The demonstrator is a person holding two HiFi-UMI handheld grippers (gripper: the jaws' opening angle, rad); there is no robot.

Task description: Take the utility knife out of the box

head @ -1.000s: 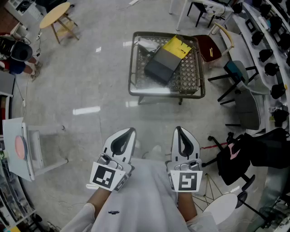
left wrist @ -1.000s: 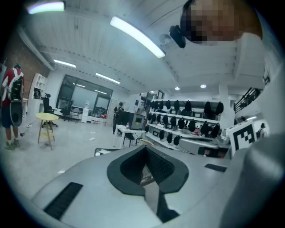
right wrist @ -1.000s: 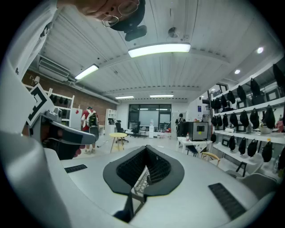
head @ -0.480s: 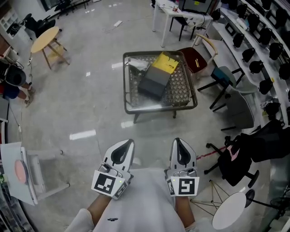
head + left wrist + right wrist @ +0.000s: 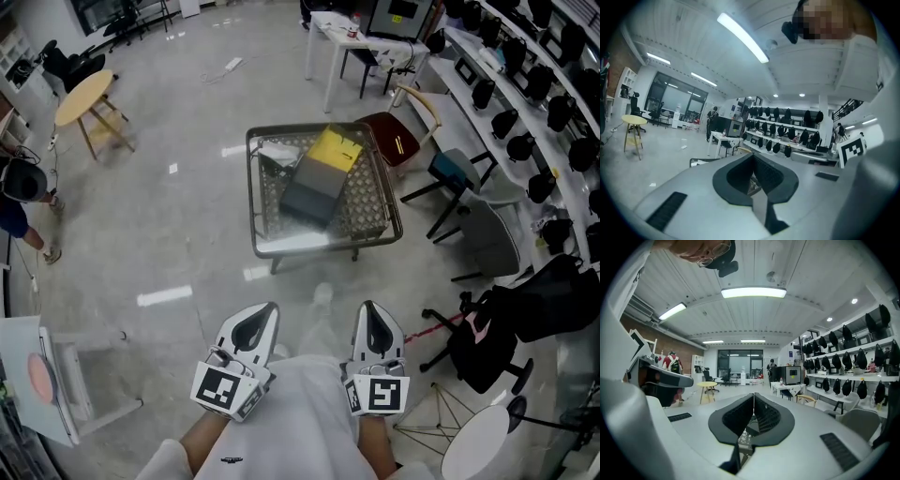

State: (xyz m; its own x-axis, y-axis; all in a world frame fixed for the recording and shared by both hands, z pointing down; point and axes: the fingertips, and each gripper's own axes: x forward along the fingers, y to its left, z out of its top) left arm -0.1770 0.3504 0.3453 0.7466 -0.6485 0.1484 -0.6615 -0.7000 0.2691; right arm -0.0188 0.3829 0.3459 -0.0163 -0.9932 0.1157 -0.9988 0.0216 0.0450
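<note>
A low mesh tabletop stood on the pale floor, and on it lay the dark grey box, set askew across the middle of the tabletop. A yellow part sat at the end of the box nearest the far edge of the tabletop (whether a flap or a separate carton could not be told). The utility knife itself could not be made out in any view. A white crumpled thing lay at the far left corner of the tabletop.

Both grippers hung well short of the tabletop, on its near side, close to the person's body and touching nothing. The left gripper had its jaws pressed together with nothing between them, as its own view confirmed. The right gripper was likewise closed and empty.

A red chair stood just beside the right edge of the tabletop, and a round yellow stool stood well apart, to the left of the tabletop
</note>
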